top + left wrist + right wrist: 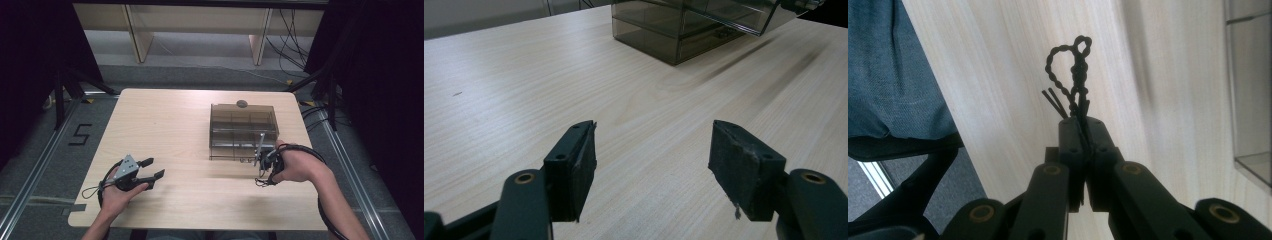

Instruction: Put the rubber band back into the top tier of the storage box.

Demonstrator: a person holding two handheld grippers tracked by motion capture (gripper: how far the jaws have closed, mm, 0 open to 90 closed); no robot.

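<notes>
My right gripper (261, 172) hovers just in front of a smoky see-through drawer box (243, 131), pointing down toward the table's near edge. Its jaws (1082, 125) are shut on a thin black twisted tie (1070, 65), whose looped end sticks out past the fingertips. The tie (259, 183) dangles above the tabletop. My left gripper (156, 167) rests on the table at the front left, open with nothing between its pads (654, 155). It faces the drawer box (684, 25) from a distance.
A small grey round object (241, 103) lies on top of the box at its far edge. The pale wooden table (165, 125) stretches between the two grippers. Blue fabric (878, 75) and a black chair base (913, 185) lie below the table's near edge.
</notes>
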